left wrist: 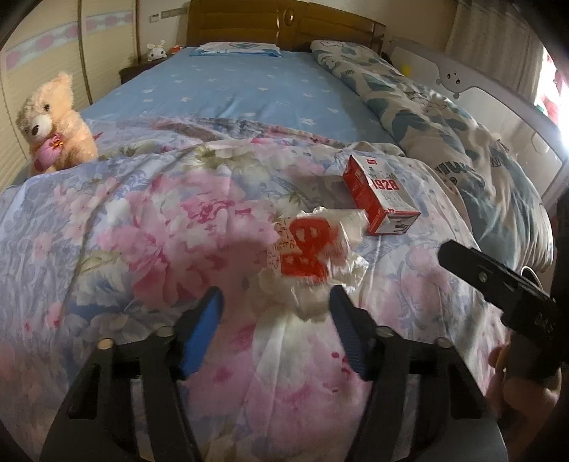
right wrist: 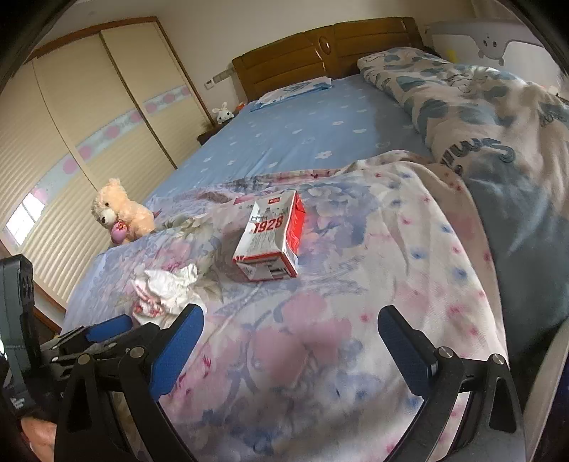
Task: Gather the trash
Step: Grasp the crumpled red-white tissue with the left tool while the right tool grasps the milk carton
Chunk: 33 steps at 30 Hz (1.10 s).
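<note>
A crumpled white plastic wrapper (left wrist: 309, 256) with red print lies on the floral quilt (left wrist: 142, 220). My left gripper (left wrist: 277, 312) stands open around the wrapper's near end; its blue pads flank the plastic without squeezing it. The same wrapper (right wrist: 167, 288) shows at the lower left of the right wrist view. A red and white carton (left wrist: 380, 199) marked 1928 lies on its side just beyond the wrapper. My right gripper (right wrist: 290, 337) is open and empty, over the quilt a little short of the carton (right wrist: 270, 241).
A cream teddy bear (left wrist: 53, 121) sits at the bed's left edge by the sliding wardrobe (right wrist: 71, 142). A rolled blue-and-white duvet (left wrist: 444, 117) runs along the right side, with a white bed rail (left wrist: 498, 99) behind it. Blue sheet (left wrist: 231, 92) reaches the wooden headboard (left wrist: 284, 25).
</note>
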{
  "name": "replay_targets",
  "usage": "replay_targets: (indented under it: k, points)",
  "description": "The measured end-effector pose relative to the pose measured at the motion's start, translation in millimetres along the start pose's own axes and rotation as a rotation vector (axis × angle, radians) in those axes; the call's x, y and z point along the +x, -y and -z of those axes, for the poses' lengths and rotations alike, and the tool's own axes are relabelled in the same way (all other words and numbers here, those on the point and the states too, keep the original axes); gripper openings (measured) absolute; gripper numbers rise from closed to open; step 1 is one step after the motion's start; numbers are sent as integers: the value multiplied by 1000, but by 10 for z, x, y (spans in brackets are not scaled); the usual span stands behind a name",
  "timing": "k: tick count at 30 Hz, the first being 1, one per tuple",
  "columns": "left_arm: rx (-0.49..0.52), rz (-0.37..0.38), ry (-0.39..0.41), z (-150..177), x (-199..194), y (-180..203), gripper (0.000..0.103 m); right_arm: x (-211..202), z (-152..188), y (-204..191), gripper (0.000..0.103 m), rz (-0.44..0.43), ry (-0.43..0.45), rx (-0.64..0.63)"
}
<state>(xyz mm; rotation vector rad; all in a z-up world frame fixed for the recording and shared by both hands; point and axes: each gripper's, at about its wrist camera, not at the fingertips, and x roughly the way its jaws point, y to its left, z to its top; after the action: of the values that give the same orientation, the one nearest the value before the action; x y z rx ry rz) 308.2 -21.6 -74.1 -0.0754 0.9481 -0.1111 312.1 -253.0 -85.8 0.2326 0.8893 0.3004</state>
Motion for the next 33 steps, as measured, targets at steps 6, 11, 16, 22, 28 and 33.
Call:
replay_targets:
  k: [6,11,16,22,28,33]
  points:
    - [20,19,-24,-18,99,-7,20,198,-132,-99,99,-1,-7,-17]
    - [27,25,-10,1,39,-19,13,403,-247,-193,97,1,-22,-23]
    - [13,35,-1,36,-58,-71,12,605,-346,-258,80,55,-51,-47]
    - [10,52,7,109,-190,-67,12,613,-287,-280,52,94,-68,-84]
    - [17,81,-4,309,-325,32,12,216,5,-198,52,58,-74,-47]
    - [15,97,-30,567,-407,79,12,-219,367,-132,52,41,-83,-26]
